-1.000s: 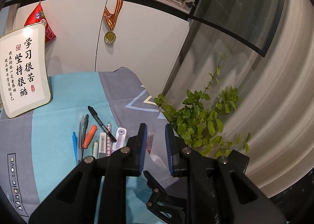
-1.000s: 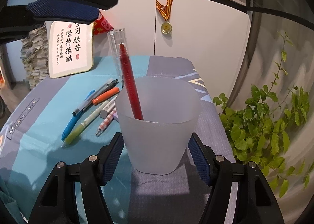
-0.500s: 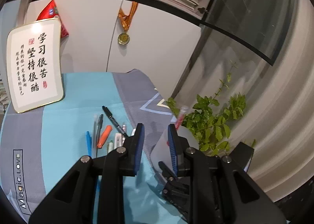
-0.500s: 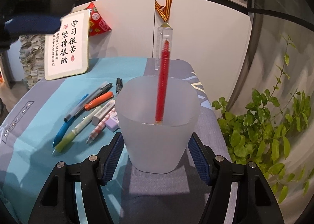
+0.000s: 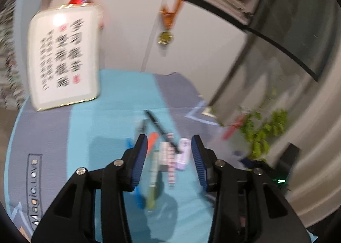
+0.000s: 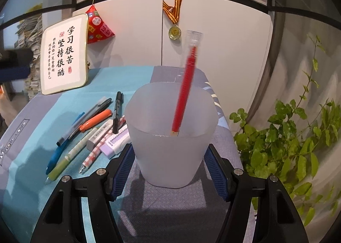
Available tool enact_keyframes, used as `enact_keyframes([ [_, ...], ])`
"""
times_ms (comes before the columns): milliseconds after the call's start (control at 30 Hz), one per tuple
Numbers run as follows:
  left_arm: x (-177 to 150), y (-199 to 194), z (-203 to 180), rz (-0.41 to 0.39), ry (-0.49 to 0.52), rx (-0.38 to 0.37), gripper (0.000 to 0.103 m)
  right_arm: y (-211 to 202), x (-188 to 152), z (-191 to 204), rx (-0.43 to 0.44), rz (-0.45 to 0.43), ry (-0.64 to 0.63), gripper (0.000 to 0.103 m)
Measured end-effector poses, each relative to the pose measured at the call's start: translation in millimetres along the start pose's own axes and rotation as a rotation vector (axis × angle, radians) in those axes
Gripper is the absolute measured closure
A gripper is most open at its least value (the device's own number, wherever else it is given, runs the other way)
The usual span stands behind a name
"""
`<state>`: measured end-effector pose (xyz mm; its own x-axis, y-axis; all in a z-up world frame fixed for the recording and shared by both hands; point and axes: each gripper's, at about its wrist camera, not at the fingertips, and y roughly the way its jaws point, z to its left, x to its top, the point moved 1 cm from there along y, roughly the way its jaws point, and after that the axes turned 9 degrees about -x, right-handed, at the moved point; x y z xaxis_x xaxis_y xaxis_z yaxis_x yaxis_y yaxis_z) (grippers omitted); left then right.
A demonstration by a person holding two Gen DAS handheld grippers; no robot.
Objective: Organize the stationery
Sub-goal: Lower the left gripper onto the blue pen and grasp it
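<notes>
My right gripper [image 6: 169,167] is shut on a frosted white cup [image 6: 171,134] that stands on the grey part of the cloth. A red pen [image 6: 184,91] leans inside the cup. Left of the cup lies a row of stationery: a black marker [image 6: 117,112], an orange pen [image 6: 96,119], a blue pen [image 6: 56,154], a green pen [image 6: 68,158], a checked pen [image 6: 91,156], a grey eraser [image 6: 99,135] and a lilac correction tape [image 6: 114,143]. My left gripper [image 5: 169,146] hangs above this row, its jaws opening, nothing pinched. The left wrist view is blurred.
A framed calligraphy sign [image 6: 64,54] leans against white cabinet doors [image 6: 213,51] at the back of the table. A medal [image 6: 174,31] and a red ornament [image 6: 97,24] hang there. A green plant [image 6: 287,143] stands right of the table. Books fill the shelf above.
My left gripper moved left, away from the cup to above the row of pens, and its jaws widened. The red pen swung from the cup's left side to its right.
</notes>
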<state>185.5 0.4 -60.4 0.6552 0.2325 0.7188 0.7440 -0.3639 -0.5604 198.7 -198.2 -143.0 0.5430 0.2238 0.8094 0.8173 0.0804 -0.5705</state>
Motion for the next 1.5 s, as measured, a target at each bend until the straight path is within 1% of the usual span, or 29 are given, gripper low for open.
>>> enact_keyframes([
  [100, -5, 9, 25, 0.045, -0.023, 0.056, 0.063, -1, 0, 2, -0.01, -0.004, -0.012, 0.034],
  [200, -13, 22, 41, 0.091, -0.053, 0.096, 0.063, -1, 0, 2, -0.012, -0.004, -0.013, 0.034],
  [267, -17, 30, 47, 0.121, -0.072, 0.113, 0.063, -1, 0, 3, -0.013, -0.003, -0.015, 0.034],
  [300, -20, 33, 49, 0.132, -0.08, 0.11, 0.063, -1, 0, 3, -0.014, -0.003, -0.015, 0.034],
  [400, -23, 38, 49, 0.144, -0.076, 0.093, 0.063, 0, 0, 4, -0.014, -0.002, -0.015, 0.034],
  [467, -22, 41, 54, 0.145, -0.088, 0.106, 0.062, 0, 0, 4, -0.014, -0.003, -0.016, 0.034],
  [633, -16, 54, 78, 0.122, -0.186, 0.169, 0.063, 0, 0, 4, -0.017, -0.004, -0.019, 0.034],
  [733, -14, 67, 85, 0.149, -0.231, 0.147, 0.064, 0, 0, 4, -0.018, -0.004, -0.021, 0.034],
  [800, -13, 76, 83, 0.162, -0.233, 0.16, 0.065, 0, 0, 4, -0.017, -0.004, -0.02, 0.034],
  [900, -13, 84, 76, 0.163, -0.21, 0.183, 0.065, 0, 0, 3, -0.016, -0.004, -0.019, 0.034],
  [967, -11, 92, 73, 0.179, -0.201, 0.186, 0.065, 0, 0, 3, -0.016, -0.004, -0.019, 0.034],
  [1067, -12, 103, 71, 0.207, -0.184, 0.211, 0.065, 0, 0, 3, -0.015, -0.004, -0.018, 0.034],
  [1133, -13, 106, 70, 0.201, -0.171, 0.225, 0.065, 0, 0, 3, -0.015, -0.003, -0.017, 0.034],
  [1167, -14, 106, 69, 0.2, -0.158, 0.238, 0.066, 0, 0, 3, -0.014, -0.003, -0.016, 0.034],
  [1200, -15, 106, 69, 0.203, -0.146, 0.253, 0.071, 0, 0, 3, -0.013, -0.003, -0.015, 0.034],
  [1233, -16, 104, 70, 0.198, -0.136, 0.251, 0.074, 0, 0, 3, -0.013, -0.003, -0.015, 0.034],
  [1300, -17, 100, 73, 0.203, -0.141, 0.21, 0.094, 0, 0, 3, -0.014, -0.003, -0.016, 0.034],
  [1367, -20, 91, 74, 0.212, -0.13, 0.2, 0.096, 0, 0, 3, -0.013, -0.003, -0.016, 0.034],
  [1400, -22, 85, 75, 0.207, -0.13, 0.196, 0.099, 0, 0, 3, -0.013, -0.003, -0.015, 0.034],
  [1500, -23, 74, 83, 0.205, -0.169, 0.17, 0.1, 0, 0, 2, -0.013, -0.003, -0.016, 0.034],
])
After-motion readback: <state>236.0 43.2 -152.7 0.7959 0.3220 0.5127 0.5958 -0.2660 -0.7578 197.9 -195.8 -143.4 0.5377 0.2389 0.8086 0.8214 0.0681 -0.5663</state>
